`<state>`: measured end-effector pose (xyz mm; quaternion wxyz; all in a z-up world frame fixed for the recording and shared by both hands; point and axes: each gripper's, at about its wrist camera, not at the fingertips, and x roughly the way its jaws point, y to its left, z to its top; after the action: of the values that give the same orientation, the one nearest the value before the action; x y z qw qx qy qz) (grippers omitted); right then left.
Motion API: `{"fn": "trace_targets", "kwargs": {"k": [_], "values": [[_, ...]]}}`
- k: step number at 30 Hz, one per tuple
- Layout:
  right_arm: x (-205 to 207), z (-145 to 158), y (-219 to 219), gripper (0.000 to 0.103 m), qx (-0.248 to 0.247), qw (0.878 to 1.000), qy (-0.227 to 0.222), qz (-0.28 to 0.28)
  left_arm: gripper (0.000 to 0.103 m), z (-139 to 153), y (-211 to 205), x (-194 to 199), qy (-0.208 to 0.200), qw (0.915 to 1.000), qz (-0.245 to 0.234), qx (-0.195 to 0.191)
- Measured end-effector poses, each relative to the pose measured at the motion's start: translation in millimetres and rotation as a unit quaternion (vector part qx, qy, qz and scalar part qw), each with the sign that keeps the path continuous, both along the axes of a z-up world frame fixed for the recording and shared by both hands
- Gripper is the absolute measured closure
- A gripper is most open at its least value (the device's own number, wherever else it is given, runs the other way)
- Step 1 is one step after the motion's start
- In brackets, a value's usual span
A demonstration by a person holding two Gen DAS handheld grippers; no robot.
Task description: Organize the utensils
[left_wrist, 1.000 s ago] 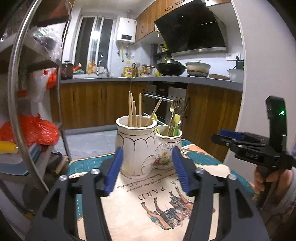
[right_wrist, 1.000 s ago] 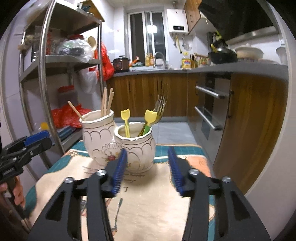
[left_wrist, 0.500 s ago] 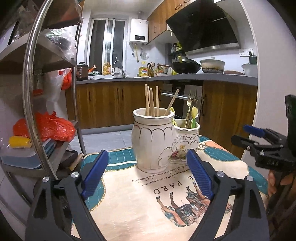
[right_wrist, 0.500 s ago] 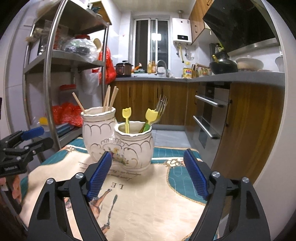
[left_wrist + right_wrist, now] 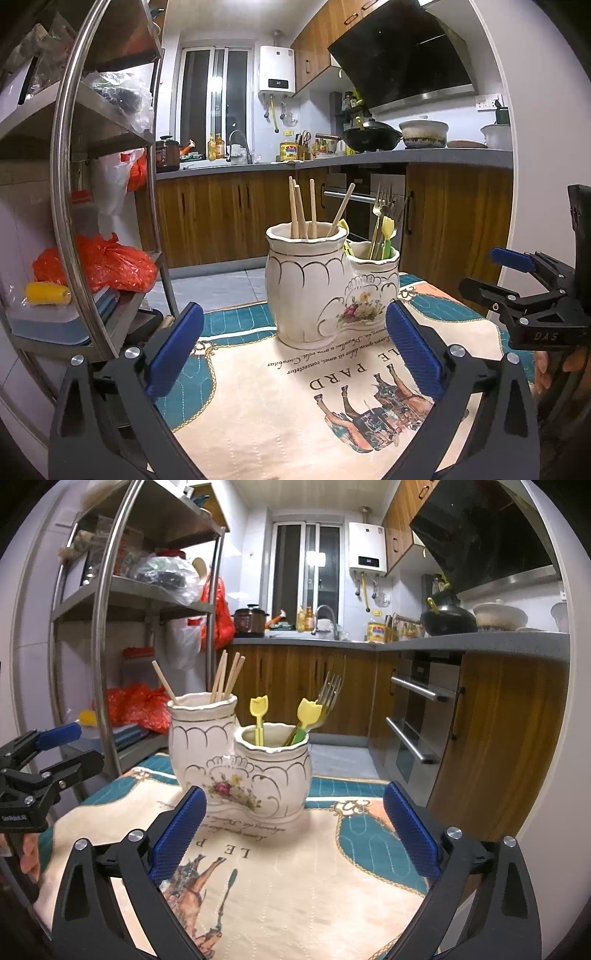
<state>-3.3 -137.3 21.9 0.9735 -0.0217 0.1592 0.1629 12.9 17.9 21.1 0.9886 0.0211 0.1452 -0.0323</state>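
A white ceramic double holder [image 5: 325,288] stands on the printed tablecloth [image 5: 295,398]; it also shows in the right wrist view [image 5: 240,764]. Its taller cup holds several wooden chopsticks [image 5: 303,210]. The shorter cup holds metal forks [image 5: 328,698] and yellow-topped picks [image 5: 258,716]. My left gripper [image 5: 291,350] is open and empty, just in front of the holder. My right gripper [image 5: 295,830] is open and empty, also in front of it. Each gripper shows at the edge of the other's view.
A steel shelf rack [image 5: 70,184] with red bags [image 5: 107,262] stands close on the left. Wooden cabinets and an oven [image 5: 417,716] line the back and right. The table edge drops off behind the holder.
Both grippers have opened wide and pulled back a little from the holder. The holder and utensils have not moved.
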Motion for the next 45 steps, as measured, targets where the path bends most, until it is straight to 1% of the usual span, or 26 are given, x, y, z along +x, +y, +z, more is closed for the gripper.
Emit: {"fn": "trace_targets", "kwargs": {"k": [4,10,45], "values": [[-1.0,0.5,-1.2,0.006,0.004,1.000,-0.001,-0.001,0.006,0.2,2.4,-0.9,-0.001,1.0000,0.001,-0.005],[-0.7,1.8,-0.2,0.006,0.005,1.000,-0.005,-0.004,0.006,0.0,2.1,-2.9,-0.007,1.0000,0.000,-0.001],[2.6,-2.7,-1.1,0.006,0.002,1.000,0.002,-0.004,0.006,0.3,1.6,-2.9,-0.002,1.0000,0.006,-0.005]]}}
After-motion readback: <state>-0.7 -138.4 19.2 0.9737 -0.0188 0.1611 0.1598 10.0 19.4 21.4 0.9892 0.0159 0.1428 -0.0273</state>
